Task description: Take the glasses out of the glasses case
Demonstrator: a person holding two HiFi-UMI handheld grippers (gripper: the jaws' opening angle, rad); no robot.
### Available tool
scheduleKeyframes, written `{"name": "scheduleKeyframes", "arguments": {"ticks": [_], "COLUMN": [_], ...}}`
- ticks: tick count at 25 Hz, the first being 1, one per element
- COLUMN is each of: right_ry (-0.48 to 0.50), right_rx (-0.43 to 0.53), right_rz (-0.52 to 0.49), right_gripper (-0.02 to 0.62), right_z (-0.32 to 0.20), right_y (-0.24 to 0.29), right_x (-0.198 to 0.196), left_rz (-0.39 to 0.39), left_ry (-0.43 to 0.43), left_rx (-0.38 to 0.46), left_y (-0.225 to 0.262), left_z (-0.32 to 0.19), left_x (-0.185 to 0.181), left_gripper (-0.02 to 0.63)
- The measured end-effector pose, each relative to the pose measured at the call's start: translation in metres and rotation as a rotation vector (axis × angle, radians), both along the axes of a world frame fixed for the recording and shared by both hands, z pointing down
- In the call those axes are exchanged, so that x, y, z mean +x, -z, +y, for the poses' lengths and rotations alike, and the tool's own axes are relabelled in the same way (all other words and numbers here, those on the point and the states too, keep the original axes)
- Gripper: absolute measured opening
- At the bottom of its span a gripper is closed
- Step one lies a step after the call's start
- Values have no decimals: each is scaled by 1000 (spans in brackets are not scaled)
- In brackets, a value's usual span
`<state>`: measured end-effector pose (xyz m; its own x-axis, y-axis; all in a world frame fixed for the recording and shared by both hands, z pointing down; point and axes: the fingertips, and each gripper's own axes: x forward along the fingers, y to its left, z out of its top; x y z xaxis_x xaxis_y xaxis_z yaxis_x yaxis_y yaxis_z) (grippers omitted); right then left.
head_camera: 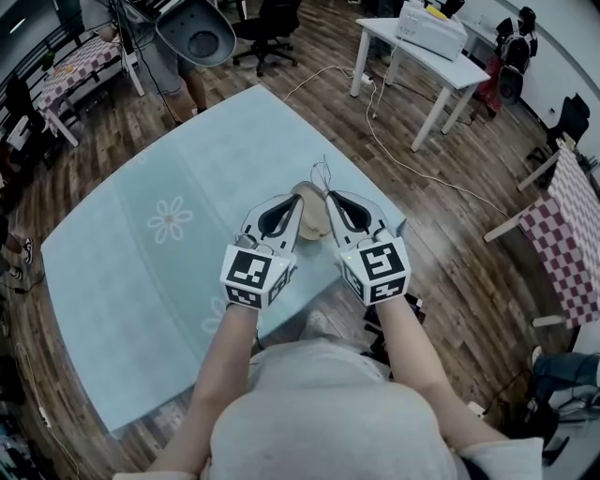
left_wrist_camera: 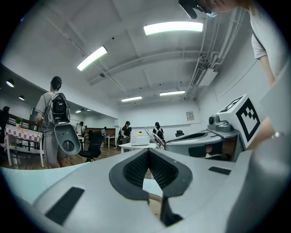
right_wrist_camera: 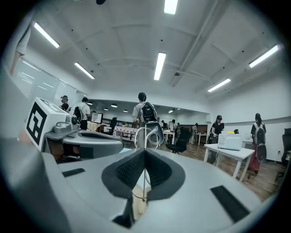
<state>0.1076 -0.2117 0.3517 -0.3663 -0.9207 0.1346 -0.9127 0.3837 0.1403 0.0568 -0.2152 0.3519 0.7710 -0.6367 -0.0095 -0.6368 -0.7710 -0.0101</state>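
A tan glasses case lies near the right corner of the light-blue table. My left gripper is shut at the case's left edge, and the case shows as a beige patch just under its closed jaws. My right gripper is shut on a thin wire arm of the glasses. Their wire frame stands up past the closed jaws, above the case. The two grippers sit tip to tip over the case.
The table's right corner is close beside the right gripper, with wooden floor beyond. A white desk, an office chair, a grey chair shell and a floor cable lie farther off. People stand in the room behind.
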Motion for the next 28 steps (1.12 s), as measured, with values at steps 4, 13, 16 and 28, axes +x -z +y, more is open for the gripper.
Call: {"name": "scheduleKeyframes", "arguments": {"ticks": [4,13,16,28], "right_ry": [20,20,7,-32], "right_rx": [89,212,231,242], "right_rz": [-15,-52,-62,-77], "right_gripper": [11,11,11,11], "right_z": [10,36,40,37], "right_y": [17,38,40,52], "right_x": [-4,2,6,13], "left_rz": [8,50,62,101], "left_ry": [-9,-14,-19,-11], "left_rx": [27,90,120,146], "left_y": [11,34,42,56], "left_z": [5,19,22,21], "left_x": [2,7,9,13], "left_gripper": [8,8,8,8]}}
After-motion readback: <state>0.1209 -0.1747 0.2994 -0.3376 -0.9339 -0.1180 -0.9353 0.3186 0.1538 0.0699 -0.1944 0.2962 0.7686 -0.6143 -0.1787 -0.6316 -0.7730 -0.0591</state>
